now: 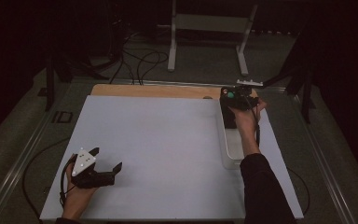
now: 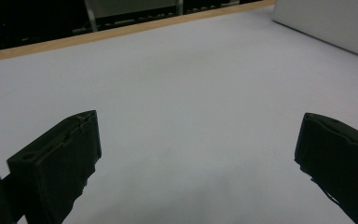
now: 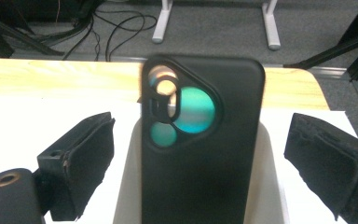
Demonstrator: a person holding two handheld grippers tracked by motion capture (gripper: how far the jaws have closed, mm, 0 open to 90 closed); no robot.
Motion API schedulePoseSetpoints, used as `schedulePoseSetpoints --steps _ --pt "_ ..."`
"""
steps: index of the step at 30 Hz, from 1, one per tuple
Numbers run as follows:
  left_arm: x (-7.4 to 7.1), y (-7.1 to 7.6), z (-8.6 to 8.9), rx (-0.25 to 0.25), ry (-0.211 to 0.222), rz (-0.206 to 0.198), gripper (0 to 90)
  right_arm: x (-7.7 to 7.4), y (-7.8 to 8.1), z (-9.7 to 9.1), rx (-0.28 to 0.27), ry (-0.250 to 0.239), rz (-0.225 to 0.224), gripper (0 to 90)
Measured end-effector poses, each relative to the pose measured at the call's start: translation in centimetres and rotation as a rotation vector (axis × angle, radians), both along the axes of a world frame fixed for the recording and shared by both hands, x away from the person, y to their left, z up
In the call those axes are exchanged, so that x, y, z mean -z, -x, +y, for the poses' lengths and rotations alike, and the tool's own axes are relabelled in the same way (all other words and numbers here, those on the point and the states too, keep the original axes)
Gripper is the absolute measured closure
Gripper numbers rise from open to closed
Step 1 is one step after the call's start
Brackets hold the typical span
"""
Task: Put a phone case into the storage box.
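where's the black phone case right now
The black phone case stands between the right tongs' open jaws in the right gripper view, over the white tray at the table's far right.

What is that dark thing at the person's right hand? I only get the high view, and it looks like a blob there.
Observer: In the right gripper view it is a black phone case with a three-cornered camera cutout.
Operator: Is it being squeezed?
Observer: No. The right gripper has its jaws open, with a gap on each side of the case.
Operator: And under it?
Observer: A white tray shows on both sides of the case.
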State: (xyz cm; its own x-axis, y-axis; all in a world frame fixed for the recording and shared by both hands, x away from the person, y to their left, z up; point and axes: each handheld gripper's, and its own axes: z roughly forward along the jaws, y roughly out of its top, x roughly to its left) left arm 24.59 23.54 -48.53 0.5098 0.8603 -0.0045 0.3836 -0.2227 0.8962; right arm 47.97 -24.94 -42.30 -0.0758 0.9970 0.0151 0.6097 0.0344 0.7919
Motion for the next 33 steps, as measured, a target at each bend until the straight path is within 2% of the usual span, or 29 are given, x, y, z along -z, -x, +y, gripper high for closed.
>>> schedulePoseSetpoints --steps 5,8,12,17,20,24,29,33 --pt "0.0 0.0 0.0 -0.002 0.001 0.001 0.7 -0.2 0.4 0.1 -0.010 -0.024 -0.006 8.2" --pt "0.0 0.0 0.0 -0.002 0.002 0.001 0.7 -0.4 0.9 0.4 -0.028 -0.033 -0.024 8.3" --pt "0.0 0.0 0.0 -0.002 0.001 0.001 0.7 -0.9 1.9 1.0 -0.076 -0.061 -0.049 8.4" --pt "-0.1 0.0 0.1 -0.004 0.002 0.003 0.7 -1.0 3.5 1.9 -0.144 -0.092 -0.056 8.4" --pt "-0.1 0.0 0.2 -0.005 0.007 0.005 0.7 -1.1 4.8 2.6 -0.197 -0.112 -0.068 8.4" --pt "-0.3 0.1 0.3 -0.006 0.000 0.000 0.7 -1.3 6.5 3.3 -0.248 -0.101 -0.077 8.4" --pt "-0.5 0.0 0.2 0.030 -0.006 0.023 0.7 -1.2 9.4 3.8 -0.319 -0.065 -0.075 9.4" --pt "-0.6 0.0 0.1 0.044 -0.005 0.030 0.6 -1.0 11.4 3.8 -0.365 -0.067 -0.087 9.4"
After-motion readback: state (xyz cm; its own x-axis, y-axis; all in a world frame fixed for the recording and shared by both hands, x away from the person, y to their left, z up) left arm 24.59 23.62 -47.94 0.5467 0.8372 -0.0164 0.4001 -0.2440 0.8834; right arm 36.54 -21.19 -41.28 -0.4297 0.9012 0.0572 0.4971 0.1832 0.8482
